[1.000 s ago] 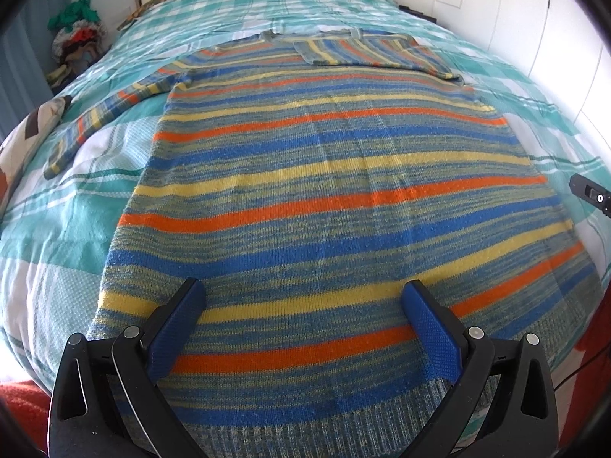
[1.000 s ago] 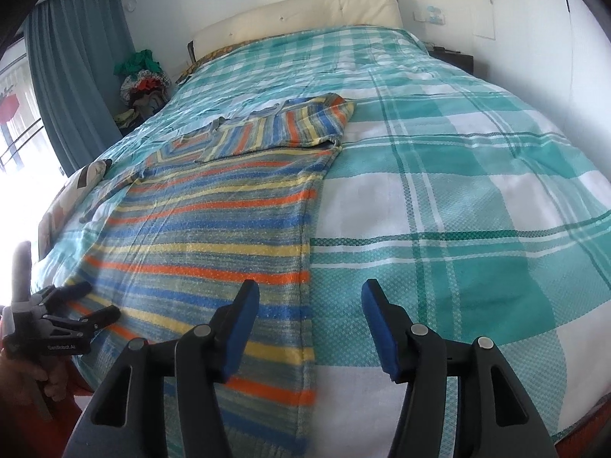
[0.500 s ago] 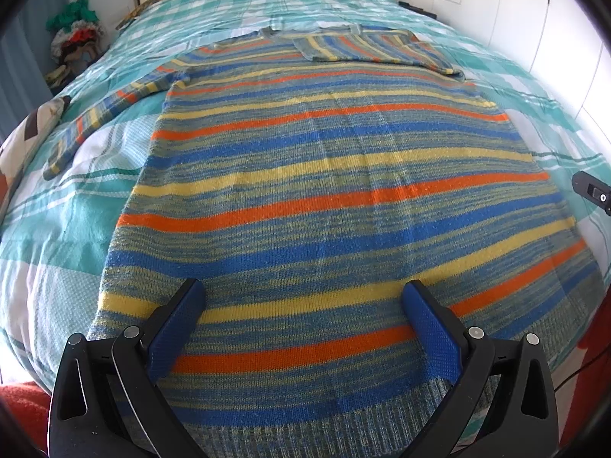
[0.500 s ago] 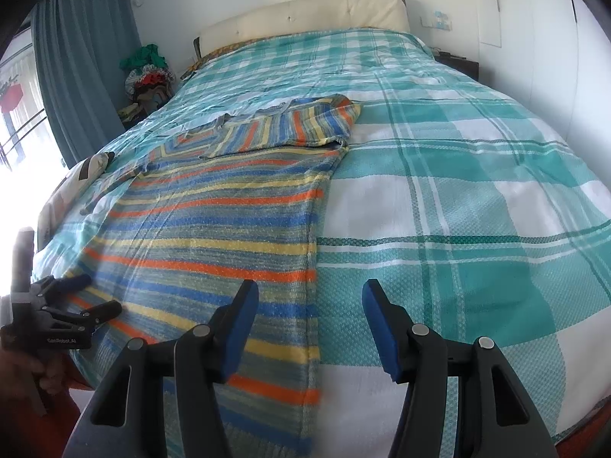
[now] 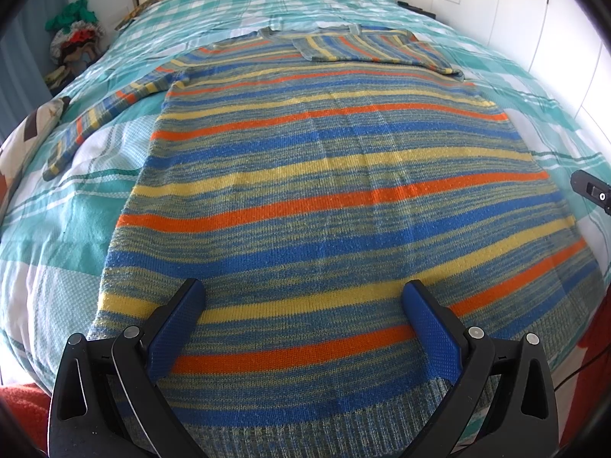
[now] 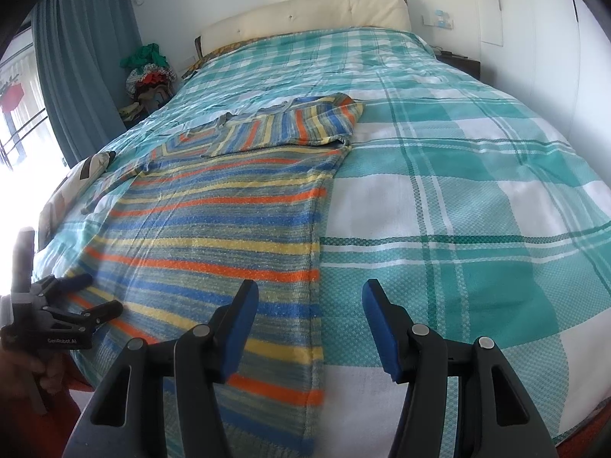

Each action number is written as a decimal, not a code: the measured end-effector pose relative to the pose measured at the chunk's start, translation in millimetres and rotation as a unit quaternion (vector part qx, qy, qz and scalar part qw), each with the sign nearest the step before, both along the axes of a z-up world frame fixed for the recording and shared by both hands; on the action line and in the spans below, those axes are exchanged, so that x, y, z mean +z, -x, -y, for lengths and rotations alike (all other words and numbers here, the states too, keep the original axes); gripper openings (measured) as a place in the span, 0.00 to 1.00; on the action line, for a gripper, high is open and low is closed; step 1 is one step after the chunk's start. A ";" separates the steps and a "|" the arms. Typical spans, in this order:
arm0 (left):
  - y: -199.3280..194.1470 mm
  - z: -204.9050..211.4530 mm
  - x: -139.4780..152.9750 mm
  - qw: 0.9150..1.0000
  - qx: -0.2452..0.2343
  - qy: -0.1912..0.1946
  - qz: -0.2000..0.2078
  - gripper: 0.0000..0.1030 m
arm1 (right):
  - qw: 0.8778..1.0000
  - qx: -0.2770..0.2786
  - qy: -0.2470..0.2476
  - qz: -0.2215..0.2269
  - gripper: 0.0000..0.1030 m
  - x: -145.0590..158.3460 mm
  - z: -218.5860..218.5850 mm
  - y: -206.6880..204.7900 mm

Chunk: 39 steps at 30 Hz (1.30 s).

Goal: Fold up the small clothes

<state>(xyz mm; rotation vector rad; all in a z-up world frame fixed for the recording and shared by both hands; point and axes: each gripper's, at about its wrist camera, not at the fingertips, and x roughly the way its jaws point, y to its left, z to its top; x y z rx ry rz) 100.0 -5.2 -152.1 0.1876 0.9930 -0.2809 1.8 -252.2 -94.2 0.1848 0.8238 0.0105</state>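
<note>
On the bed (image 6: 477, 198), the sweater (image 5: 324, 206) lies unmoved, both jaws unchanged.

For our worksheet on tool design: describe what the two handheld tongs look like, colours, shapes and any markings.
Both the left tongs and right tongs have black plastic arms with slotted cut-outs and silver rivets, ending in textured blue pads. Seen from the right camera, the left tongs carry white lettering on a black body.
</note>
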 end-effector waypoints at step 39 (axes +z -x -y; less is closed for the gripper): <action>-0.8 0.0 0.1 1.000 -0.001 0.000 -0.001 1.00 | 1.000 0.001 0.000 0.002 0.55 1.8 -4.3 0.4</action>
